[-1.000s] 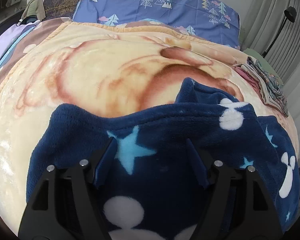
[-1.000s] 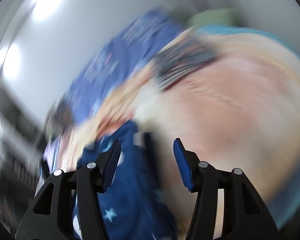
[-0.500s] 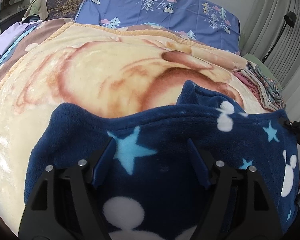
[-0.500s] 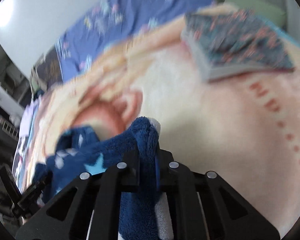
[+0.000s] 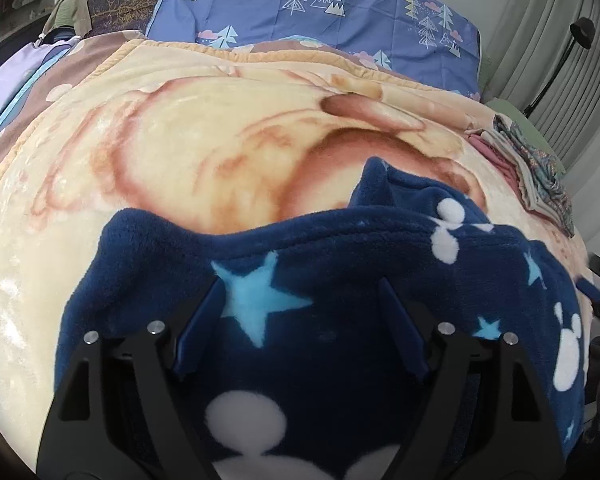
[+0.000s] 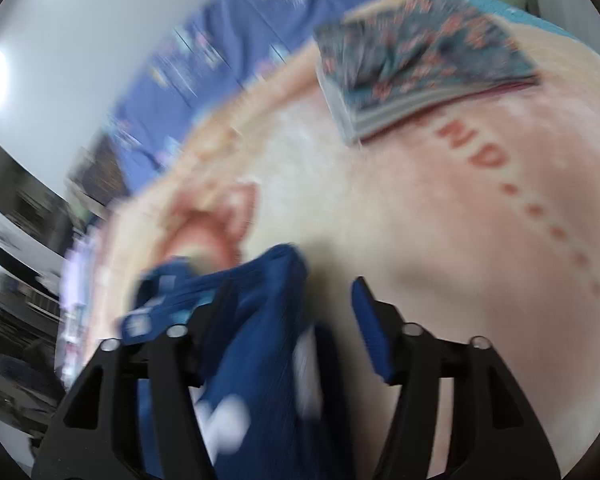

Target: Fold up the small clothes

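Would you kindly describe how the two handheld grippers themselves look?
Both match: the left gripper and right gripper have matte black angular frames with triangular cut-outs, silver screw heads on top, and two flat fingers faced with blue pads. No cables, markings or sleeves are visible.

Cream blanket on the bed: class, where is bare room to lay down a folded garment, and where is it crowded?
Free: the cream blanket left of and beyond the navy fleece garment, up to the blue pillow; also between garment and folded stack. Crowded: under the left gripper and the stack's corner.
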Demonstrator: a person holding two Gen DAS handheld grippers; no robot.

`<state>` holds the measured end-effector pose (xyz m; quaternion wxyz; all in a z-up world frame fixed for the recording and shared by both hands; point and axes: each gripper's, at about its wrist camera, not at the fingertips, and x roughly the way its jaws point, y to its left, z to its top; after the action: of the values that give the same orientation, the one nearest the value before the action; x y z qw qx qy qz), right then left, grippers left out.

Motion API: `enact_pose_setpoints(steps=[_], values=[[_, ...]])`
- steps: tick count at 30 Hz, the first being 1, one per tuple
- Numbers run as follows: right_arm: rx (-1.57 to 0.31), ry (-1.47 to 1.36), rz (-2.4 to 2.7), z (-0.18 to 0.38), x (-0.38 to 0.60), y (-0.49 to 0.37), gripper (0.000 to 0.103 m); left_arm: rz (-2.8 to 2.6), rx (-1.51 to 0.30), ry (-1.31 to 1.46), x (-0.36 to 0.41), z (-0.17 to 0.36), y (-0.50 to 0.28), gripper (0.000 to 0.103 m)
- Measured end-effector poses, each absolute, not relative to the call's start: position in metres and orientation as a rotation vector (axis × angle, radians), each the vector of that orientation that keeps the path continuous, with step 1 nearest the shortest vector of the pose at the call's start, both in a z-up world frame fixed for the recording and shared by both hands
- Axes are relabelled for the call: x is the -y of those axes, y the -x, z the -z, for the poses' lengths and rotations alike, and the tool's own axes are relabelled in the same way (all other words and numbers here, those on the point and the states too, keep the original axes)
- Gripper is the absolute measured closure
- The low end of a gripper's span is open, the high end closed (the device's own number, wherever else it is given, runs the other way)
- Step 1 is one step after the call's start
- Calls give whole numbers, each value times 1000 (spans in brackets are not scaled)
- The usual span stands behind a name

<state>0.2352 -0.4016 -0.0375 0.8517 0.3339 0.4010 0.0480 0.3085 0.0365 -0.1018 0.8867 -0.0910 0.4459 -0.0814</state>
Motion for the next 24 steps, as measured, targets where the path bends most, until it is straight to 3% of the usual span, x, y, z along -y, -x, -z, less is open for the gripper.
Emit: enact_pose_setpoints(steps=[4,11,15,24], values=[[-656,-1026,-208,55,421,-122,30,210,-919,269,-39,84,-297,21],[-542,-1377,-47,122,421,-3,30,422,-885,242,15,38,-254,16],[-554,-1438,-106,147,392,2,30,516,-892,211,45,28,-236,16],[-539,-1396,-238,138,366,-38,30,600,-951,263,67,31,-236,16]])
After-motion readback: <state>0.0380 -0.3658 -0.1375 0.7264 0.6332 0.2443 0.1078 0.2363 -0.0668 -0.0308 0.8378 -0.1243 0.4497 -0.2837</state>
